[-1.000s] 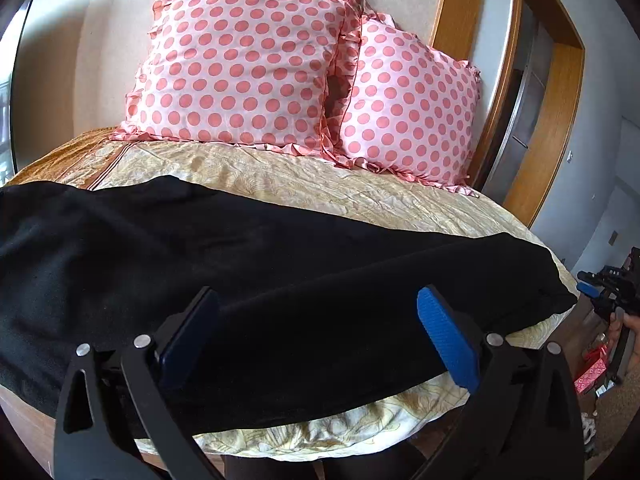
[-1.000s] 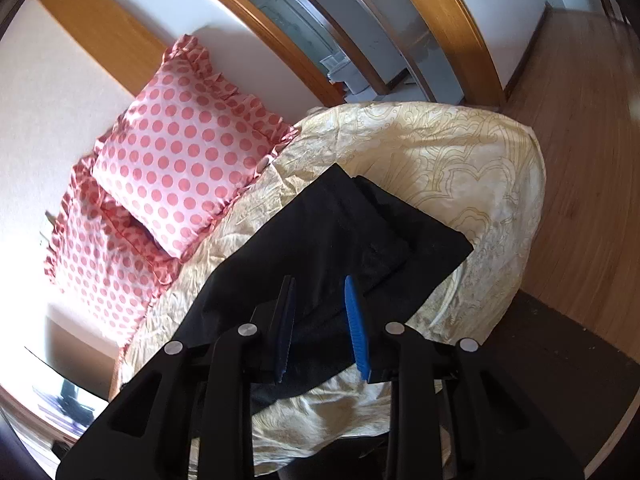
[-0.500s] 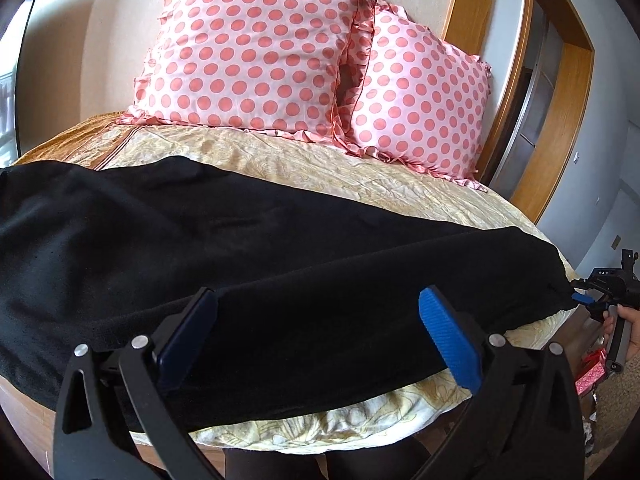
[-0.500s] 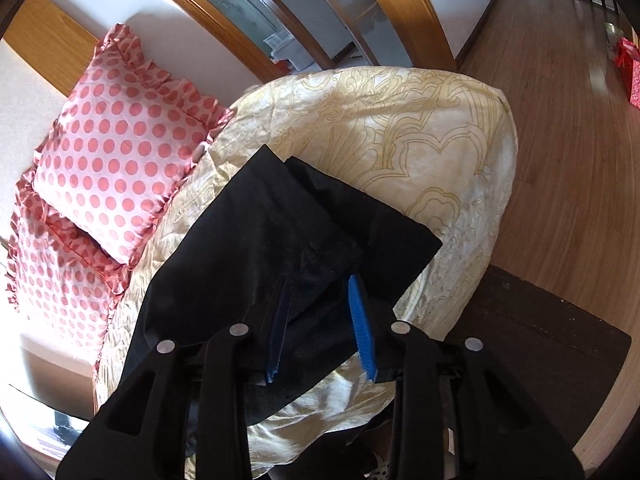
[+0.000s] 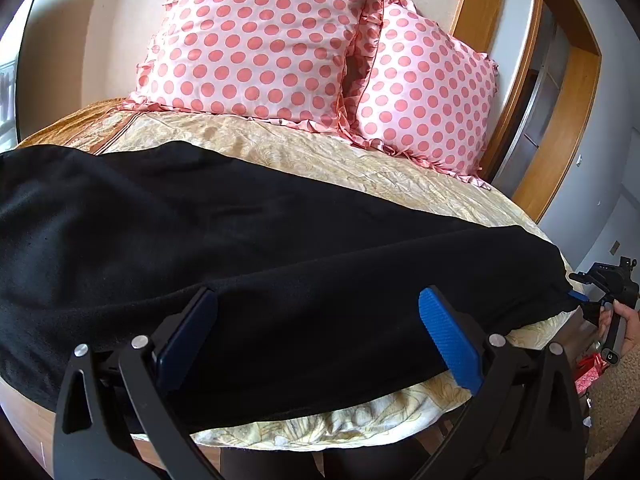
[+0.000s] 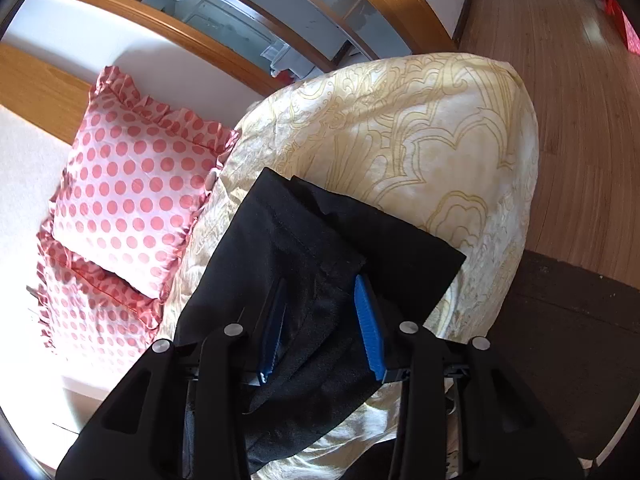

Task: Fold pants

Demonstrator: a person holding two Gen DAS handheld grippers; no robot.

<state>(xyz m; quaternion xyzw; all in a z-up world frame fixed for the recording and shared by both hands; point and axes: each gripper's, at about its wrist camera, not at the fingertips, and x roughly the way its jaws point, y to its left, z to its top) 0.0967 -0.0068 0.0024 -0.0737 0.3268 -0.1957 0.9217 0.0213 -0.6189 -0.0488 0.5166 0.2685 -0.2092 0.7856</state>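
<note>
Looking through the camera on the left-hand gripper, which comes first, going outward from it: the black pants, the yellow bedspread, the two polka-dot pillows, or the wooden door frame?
From the left gripper, nearest first:
1. Black pants, lying straight ahead between its open fingers.
2. Yellow bedspread, the bare stretch beyond the pants.
3. Polka-dot pillows, propped at the head of the bed.
4. Wooden door frame, behind the pillows on the right.

Black pants [image 5: 260,248] across bed [image 5: 360,168], 2 polka-dot pillows [image 5: 256,40] behind

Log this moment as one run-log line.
task: fold pants | pants: flat on bed | left gripper: open above pants | right gripper: opening, hem end between jaws
</note>
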